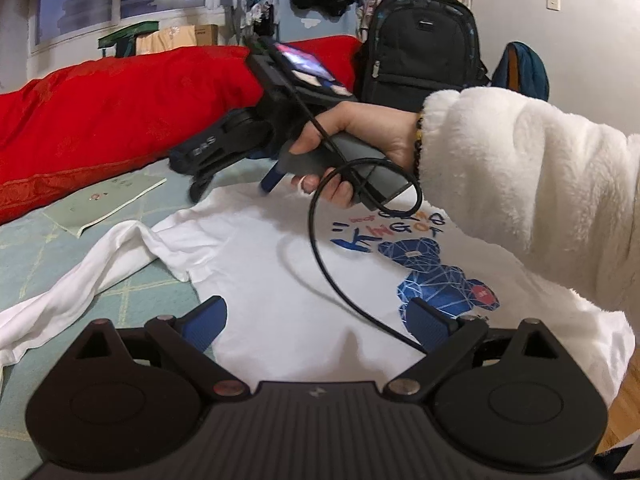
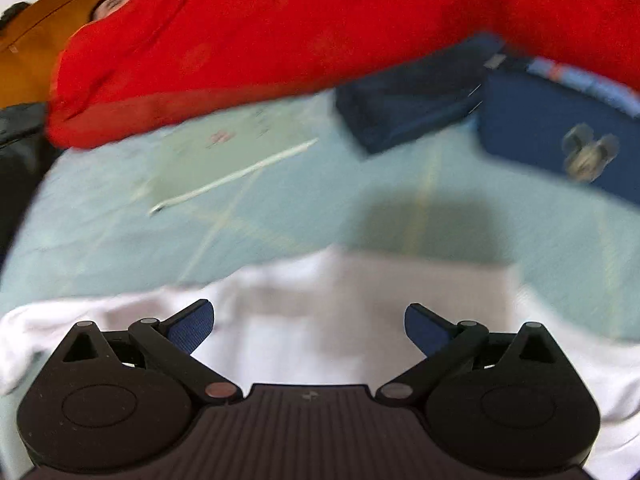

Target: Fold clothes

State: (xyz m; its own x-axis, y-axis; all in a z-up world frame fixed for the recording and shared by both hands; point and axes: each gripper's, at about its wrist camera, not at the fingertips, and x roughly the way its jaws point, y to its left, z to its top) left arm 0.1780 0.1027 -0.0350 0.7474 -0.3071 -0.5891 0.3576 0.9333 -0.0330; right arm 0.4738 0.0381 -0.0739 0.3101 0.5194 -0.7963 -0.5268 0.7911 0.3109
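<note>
1. Setting: a bedroom; a bed (image 1: pixel 36 252) under a pale green checked sheet carries the work. A red quilt (image 1: pixel 112 108) lies along the far side and serves as landmark below.
2. Task item: a white T-shirt (image 1: pixel 280 280), blue bear print (image 1: pixel 436 276) up, spread flat on the bed on the near side of the red quilt. One sleeve (image 1: pixel 80 276) trails off wrinkled to the left.
3. Left tongs (image 1: pixel 316 322): jaws spread wide, empty, low over the shirt's middle.
4. Right tongs (image 2: pixel 308 322): jaws likewise apart and empty, over a shirt edge on the side toward the red quilt. Its view is motion-blurred, so contact cannot be told. A hand (image 1: pixel 352 148) in a white fleece sleeve (image 1: pixel 520 184) carries them.
5. Other items: a pale green booklet (image 1: pixel 108 200) just below the red quilt; a black backpack (image 1: pixel 420 40) beyond it; a black cable (image 1: pixel 320 240) hanging across the print.
6. Step in hand, by judgement: choosing grips for the first fold. Advised: draw the loose sleeve flat, pinch one cloth layer only at matching edge points, keep the cable clear, and lift both sides evenly so the crease runs straight.
</note>
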